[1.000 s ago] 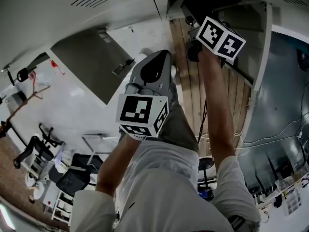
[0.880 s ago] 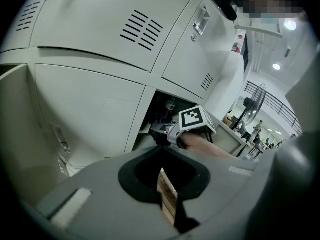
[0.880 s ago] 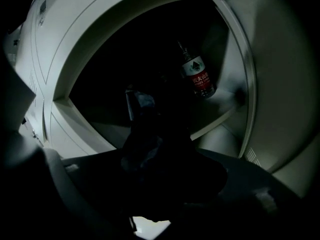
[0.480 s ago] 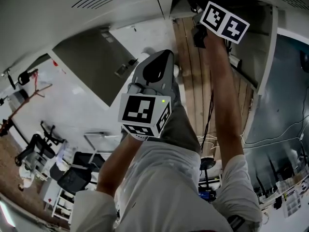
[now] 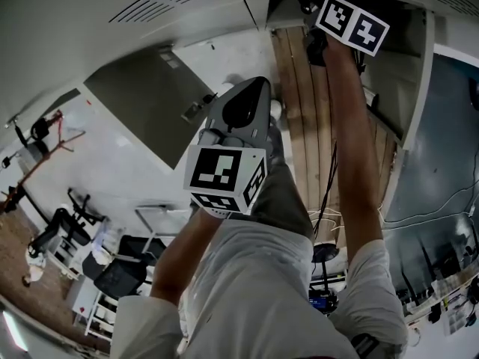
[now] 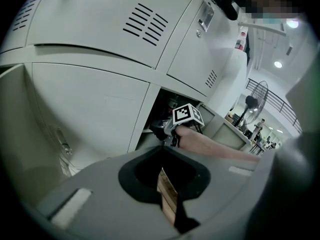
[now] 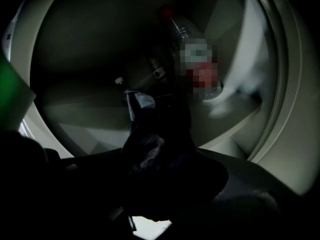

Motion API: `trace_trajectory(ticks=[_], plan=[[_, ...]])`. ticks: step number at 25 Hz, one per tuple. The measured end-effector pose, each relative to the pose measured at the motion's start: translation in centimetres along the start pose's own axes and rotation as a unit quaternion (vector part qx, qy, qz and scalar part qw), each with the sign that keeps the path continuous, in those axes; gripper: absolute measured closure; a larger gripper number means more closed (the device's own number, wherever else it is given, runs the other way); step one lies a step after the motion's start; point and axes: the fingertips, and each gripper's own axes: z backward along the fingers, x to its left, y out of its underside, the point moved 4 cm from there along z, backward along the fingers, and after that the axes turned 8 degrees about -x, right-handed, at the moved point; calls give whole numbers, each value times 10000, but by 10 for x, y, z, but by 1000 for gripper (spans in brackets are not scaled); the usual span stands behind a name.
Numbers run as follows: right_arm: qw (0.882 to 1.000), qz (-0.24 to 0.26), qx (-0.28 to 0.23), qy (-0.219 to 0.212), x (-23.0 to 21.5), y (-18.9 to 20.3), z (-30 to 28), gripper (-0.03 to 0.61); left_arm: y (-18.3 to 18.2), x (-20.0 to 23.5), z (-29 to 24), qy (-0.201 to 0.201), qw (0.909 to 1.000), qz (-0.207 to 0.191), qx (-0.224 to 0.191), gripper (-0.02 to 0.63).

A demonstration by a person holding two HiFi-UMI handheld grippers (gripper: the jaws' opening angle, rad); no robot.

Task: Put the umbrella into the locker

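The dark folded umbrella (image 7: 152,139) rises from between the jaws of my right gripper (image 7: 160,189), which is shut on it. Its tip (image 7: 119,80) points into the dim locker compartment (image 7: 90,119). In the head view only the right gripper's marker cube (image 5: 352,25) and the forearm show at the open compartment (image 5: 296,2); the jaws are hidden inside. In the left gripper view the right gripper (image 6: 170,130) is at the same opening. My left gripper (image 5: 254,88) hangs lower, away from the locker, shut and holding nothing (image 6: 162,149).
A plastic bottle with a red cap (image 7: 192,54) stands deeper in the compartment, right of the umbrella. The compartment's door (image 5: 415,81) hangs open at the right. Below lie a wooden floor strip (image 5: 299,126), cables (image 5: 329,193) and a grey panel (image 5: 142,96).
My right gripper has moved further into the open compartment with the umbrella, up and right in the head view. The left gripper has stayed still.
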Motion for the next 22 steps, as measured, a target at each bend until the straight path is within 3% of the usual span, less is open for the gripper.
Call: trace_trajectory(ticks=[7,13,22], plan=[[9998,11,-197,-53,3,3,1,273,-2,-3,1,47,10000,-12,0,595],[9986,-393,-355,71,-3,13,8,219,-2,1,6,-1,10000,10,-25,595],[9968,-319,-692,225,-1,32,40,230,3,1,9,-17,10000,46,-14,595]])
